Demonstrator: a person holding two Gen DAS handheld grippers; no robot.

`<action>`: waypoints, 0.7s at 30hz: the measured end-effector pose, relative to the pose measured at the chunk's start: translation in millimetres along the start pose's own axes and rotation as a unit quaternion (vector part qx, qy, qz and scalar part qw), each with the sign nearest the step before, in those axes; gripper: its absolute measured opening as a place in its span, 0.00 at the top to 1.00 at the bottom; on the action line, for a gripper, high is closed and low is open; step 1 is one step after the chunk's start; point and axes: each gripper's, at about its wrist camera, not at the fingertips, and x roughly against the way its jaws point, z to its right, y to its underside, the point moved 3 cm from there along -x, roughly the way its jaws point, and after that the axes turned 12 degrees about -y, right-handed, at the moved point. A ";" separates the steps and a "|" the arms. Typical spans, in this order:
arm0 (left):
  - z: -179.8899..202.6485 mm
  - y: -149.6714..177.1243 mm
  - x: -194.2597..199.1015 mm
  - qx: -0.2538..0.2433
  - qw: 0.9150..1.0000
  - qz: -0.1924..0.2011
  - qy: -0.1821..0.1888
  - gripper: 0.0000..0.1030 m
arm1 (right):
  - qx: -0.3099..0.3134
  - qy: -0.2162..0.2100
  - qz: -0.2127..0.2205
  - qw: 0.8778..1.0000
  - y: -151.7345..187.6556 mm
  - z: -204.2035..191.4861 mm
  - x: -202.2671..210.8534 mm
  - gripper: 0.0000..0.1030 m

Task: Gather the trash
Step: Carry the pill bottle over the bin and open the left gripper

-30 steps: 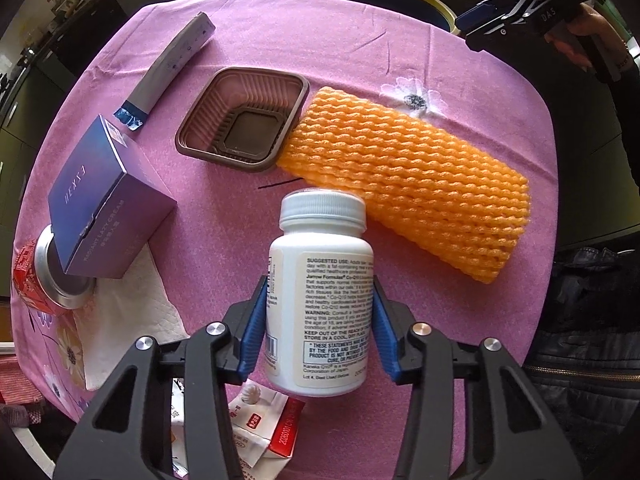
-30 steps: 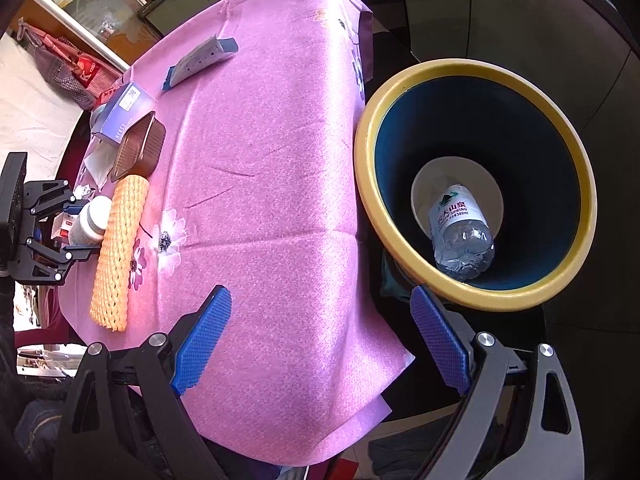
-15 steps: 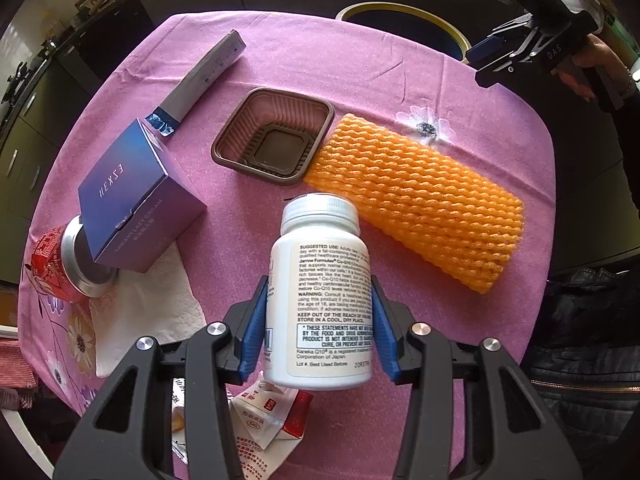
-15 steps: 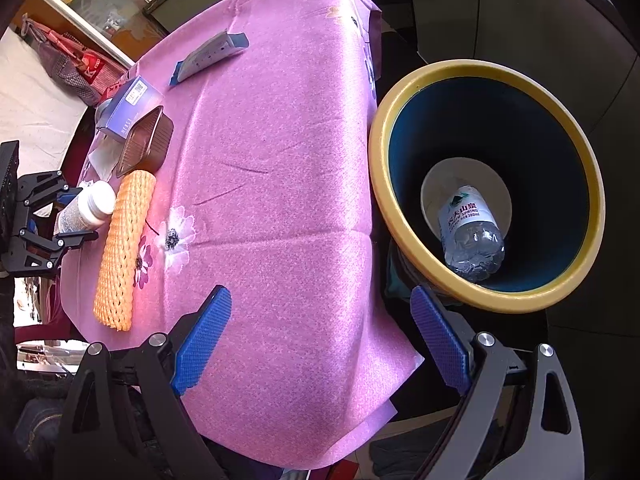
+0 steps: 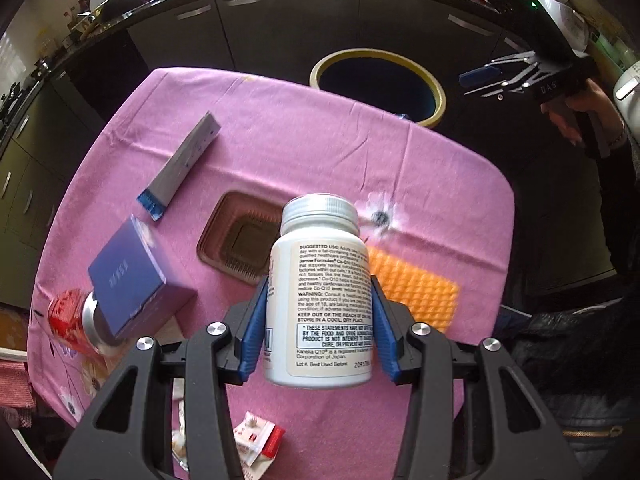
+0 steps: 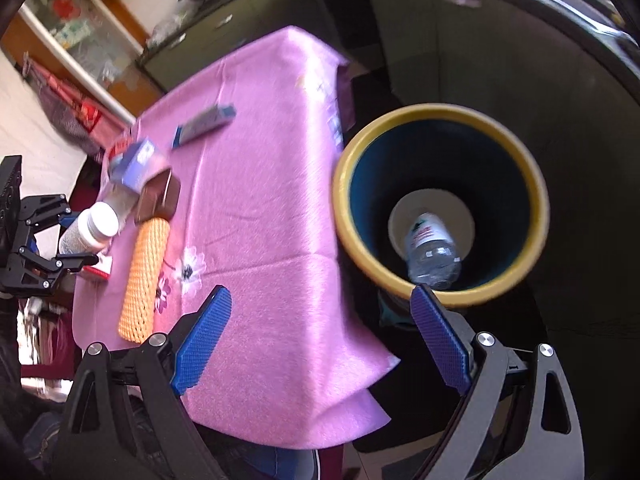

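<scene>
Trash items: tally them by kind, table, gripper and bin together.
Bottles: 2, white pill bottle in the left gripper, water bottle in the bin
Boxes: 2, purple box, long grey box
Brown tray: 1
Orange foam net: 1
Red can: 1
Red-and-white wrapper: 1
Total: 8
</scene>
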 end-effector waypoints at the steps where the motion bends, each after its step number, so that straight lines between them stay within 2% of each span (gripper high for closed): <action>1: 4.4 -17.2 -0.5 0.000 1.000 0.003 0.008 0.56 | -0.007 0.002 0.017 1.000 2.2 5.6 12.6 0.13; 5: 31.5 -84.3 -14.5 -0.016 0.999 0.017 0.036 0.56 | -0.037 0.007 0.064 0.997 15.8 29.2 51.6 0.13; 8: 58.1 -134.3 -36.1 -0.031 0.998 0.009 0.054 0.56 | -0.059 0.013 0.080 0.995 29.2 48.6 70.5 0.13; 13: 96.5 -201.3 -84.8 -0.050 0.998 -0.002 0.050 0.56 | -0.092 0.014 0.095 0.991 51.5 76.9 87.6 0.13; 15: 104.7 -224.9 -104.4 -0.043 0.998 0.000 0.035 0.56 | -0.103 0.010 0.101 0.990 60.1 85.6 92.1 0.13; 17: 108.8 -241.2 -117.2 -0.039 0.999 0.004 0.020 0.52 | -0.112 0.006 0.104 0.988 67.3 93.4 94.5 0.13; 19: 108.7 -253.0 -119.1 -0.026 1.000 0.016 0.004 0.33 | -0.118 0.002 0.104 0.988 74.1 98.9 94.9 0.13; 21: 105.4 -256.8 -110.9 -0.014 0.999 0.031 0.007 0.33 | -0.123 0.000 0.101 0.987 79.4 102.7 92.7 0.13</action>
